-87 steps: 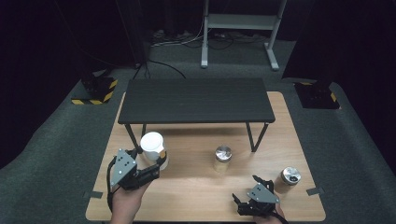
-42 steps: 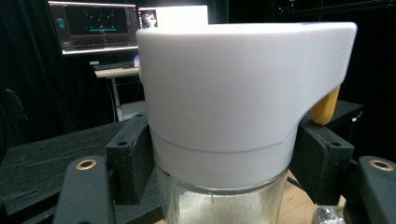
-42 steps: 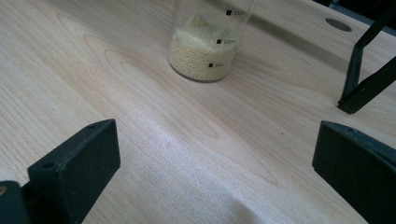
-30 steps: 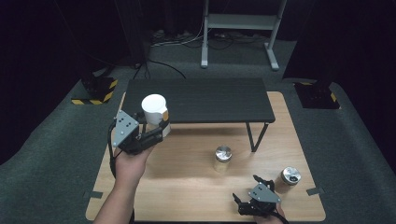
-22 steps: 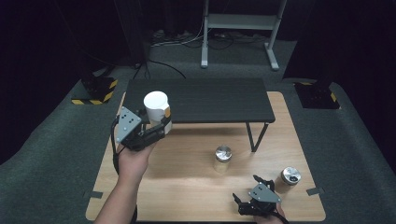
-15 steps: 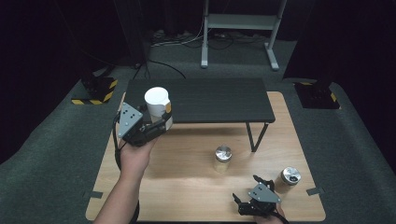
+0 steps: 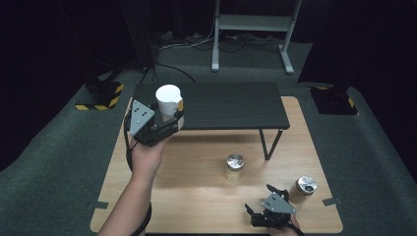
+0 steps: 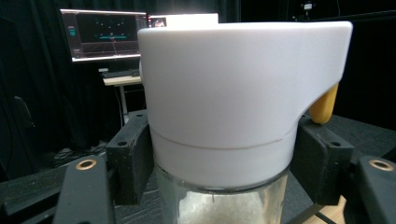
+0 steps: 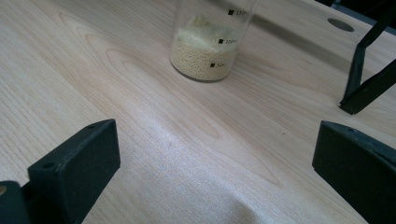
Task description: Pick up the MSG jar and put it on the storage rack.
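Two grippers are at work, and the left gripper (image 7: 164,125) carries the load: its black jaws are clamped on the glass neck of a white-capped jar (image 7: 168,101), just under the cap. In the left gripper view the white cap (image 8: 243,93) sits between the pads (image 8: 130,154), with pale powder showing in the glass below and a yellow tab at its right side. The jar hangs clear of the wooden table (image 7: 196,196), upright, at the near left corner of the black raised shelf (image 7: 221,105).

My reading is that the lift is done and the carry onto the shelf is in hand. Next, the jar needs to go forward over the shelf top, stay upright, come down until its base sits flat, and only then should the jaws part.

Further right, a metal-lidded jar (image 7: 234,168) of yellowish grains stands on the table, and a second small jar (image 7: 306,186) sits near the right edge. The right gripper (image 7: 270,214) rests low at the near edge, jaws wide apart and holding nothing.
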`<state>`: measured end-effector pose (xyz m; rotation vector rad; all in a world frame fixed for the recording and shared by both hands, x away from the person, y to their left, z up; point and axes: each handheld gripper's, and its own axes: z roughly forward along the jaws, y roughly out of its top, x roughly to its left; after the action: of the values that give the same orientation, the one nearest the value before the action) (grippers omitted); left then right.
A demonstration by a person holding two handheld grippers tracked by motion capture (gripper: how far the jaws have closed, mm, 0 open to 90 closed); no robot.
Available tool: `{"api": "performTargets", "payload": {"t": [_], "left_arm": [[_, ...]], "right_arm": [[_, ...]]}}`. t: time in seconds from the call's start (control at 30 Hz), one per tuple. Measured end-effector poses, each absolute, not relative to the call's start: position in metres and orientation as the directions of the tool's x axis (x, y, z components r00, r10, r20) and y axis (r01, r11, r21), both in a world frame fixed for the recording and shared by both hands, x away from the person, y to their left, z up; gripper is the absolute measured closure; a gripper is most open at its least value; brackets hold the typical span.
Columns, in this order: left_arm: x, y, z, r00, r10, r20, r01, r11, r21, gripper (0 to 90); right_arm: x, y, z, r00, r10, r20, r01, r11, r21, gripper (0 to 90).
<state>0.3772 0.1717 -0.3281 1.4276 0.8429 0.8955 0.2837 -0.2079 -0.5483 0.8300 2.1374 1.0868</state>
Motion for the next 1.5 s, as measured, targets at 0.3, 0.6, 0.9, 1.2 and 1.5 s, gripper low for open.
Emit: {"api": "performTargets", "payload": {"t": [0.3,0.6,0.9,1.2,1.5], "left_arm": [[0.388,0.164,-0.329,0.443,0.895,0.042,-0.011,-0.041,0.999,30.6],[0.399,0.162,-0.332,0.44,0.898,0.02,-0.005,-0.02,1.0,30.6],[0.407,0.163,-0.334,0.424,0.906,0.007,-0.004,-0.006,1.0,30.6],[0.413,0.164,-0.337,0.415,0.91,0.006,0.008,-0.01,1.0,30.6],[0.416,0.163,-0.34,0.41,0.912,0.001,0.017,-0.008,1.0,30.6]], "right_arm": [[0.284,-0.208,-0.548,-0.63,0.745,-0.22,0.258,0.468,0.845,0.0],[0.283,-0.208,-0.548,-0.631,0.744,-0.22,0.257,0.468,0.845,0.0],[0.283,-0.208,-0.548,-0.633,0.742,-0.221,0.254,0.469,0.846,0.0],[0.283,-0.208,-0.548,-0.633,0.741,-0.224,0.253,0.471,0.845,0.0],[0.283,-0.208,-0.548,-0.634,0.74,-0.226,0.25,0.473,0.845,0.0]]}}
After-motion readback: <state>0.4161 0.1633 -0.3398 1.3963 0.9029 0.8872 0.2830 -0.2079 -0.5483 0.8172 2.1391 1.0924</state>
